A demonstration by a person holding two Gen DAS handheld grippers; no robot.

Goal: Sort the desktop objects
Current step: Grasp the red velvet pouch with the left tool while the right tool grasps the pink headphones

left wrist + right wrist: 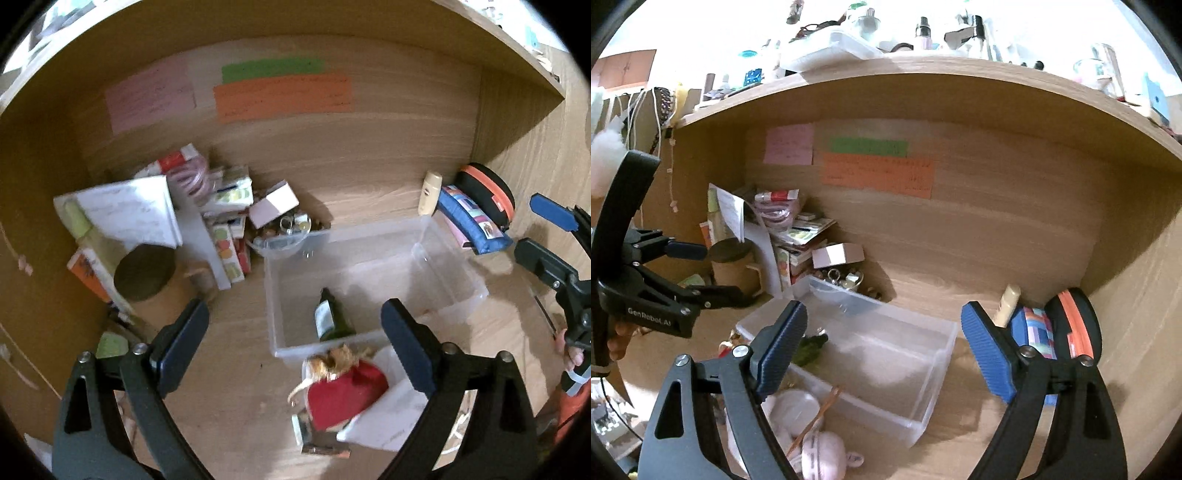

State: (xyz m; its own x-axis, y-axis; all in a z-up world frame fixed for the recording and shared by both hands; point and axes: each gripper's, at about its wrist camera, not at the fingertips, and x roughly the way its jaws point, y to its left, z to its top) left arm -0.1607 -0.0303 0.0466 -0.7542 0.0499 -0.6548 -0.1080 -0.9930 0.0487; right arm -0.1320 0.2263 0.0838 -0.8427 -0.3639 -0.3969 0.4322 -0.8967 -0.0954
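Note:
A clear plastic bin (458, 266) (923, 369) stands on the wooden desk. A dark green bottle (330, 317) (810, 349) lies inside it near the front wall. My left gripper (295, 343) is open and empty, held above the bin's front edge and a doll in a red dress (343, 391). My right gripper (882, 354) is open and empty over the bin's right part. The right gripper also shows at the right edge of the left wrist view (543, 236). The left gripper shows at the left of the right wrist view (713, 273).
A heap of boxes, papers and a pink cable (192, 206) fills the back left. A brown cylinder (144, 273) stands by it. A cream tube (430, 192), a blue pencil case (472, 218) and a black-orange case (487, 188) lie at the back right. Pink items (812, 443) lie in front of the bin.

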